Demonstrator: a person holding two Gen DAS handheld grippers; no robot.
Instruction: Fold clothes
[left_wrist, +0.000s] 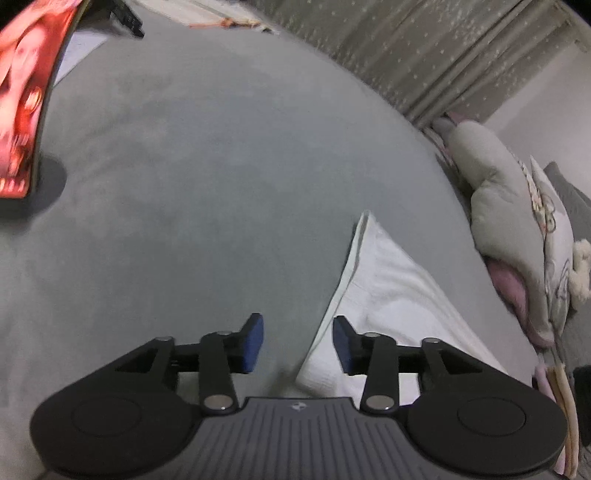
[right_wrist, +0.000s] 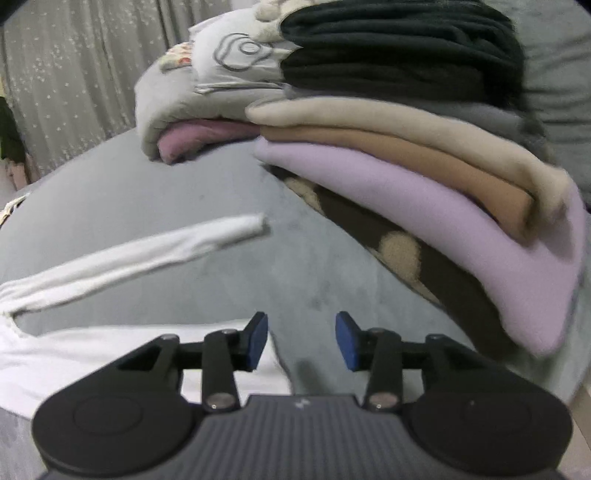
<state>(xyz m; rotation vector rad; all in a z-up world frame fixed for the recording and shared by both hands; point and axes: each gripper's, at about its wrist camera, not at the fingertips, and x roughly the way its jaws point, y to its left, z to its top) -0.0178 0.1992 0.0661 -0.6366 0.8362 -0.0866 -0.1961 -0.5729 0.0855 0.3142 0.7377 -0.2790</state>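
Left gripper (left_wrist: 298, 343): we see its jaws released, nothing between them, the white garment (left_wrist: 388, 295) lying lower right on the grey bed (left_wrist: 221, 184).
Garment risk: we judge the loose corner could spring open, undoing the fold.
Right gripper (right_wrist: 301, 341): jaws released and empty; the white strap (right_wrist: 147, 251) trails at left.
Folded stack (right_wrist: 424, 177): upper right, leaning; a careless sweep could topple it.
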